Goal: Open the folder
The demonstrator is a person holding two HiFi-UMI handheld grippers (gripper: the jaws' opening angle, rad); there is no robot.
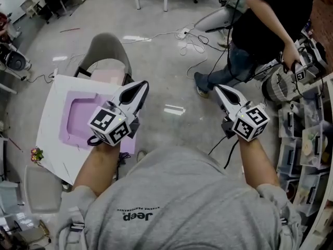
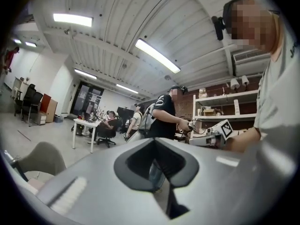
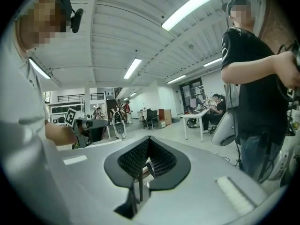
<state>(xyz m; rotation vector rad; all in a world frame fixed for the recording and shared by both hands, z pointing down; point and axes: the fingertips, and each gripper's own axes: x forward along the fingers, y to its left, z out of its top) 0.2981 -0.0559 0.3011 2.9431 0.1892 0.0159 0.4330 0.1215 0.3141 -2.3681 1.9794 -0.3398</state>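
Clear bins point(image 1: 311, 149) on shelving at 3 o'clock hold mixed goods too small to name. The purple folder point(image 1: 78, 120) lies flat on a white table point(image 1: 49, 119) at 9 o'clock. It sits partly behind the left gripper point(image 1: 141, 87), so its long axis cannot be told. Both forearms reach forward with the grippers held level, the left pointing toward 1 o'clock, the right gripper point(image 1: 218, 89) toward 11. Each gripper's jaws are clenched together on nothing.

A white table point(image 1: 49, 124) stands on the grey floor point(image 1: 156, 61). A purple folder point(image 1: 78, 120) lies flat on the table. White cables point(image 1: 192, 40) lie on the floor.
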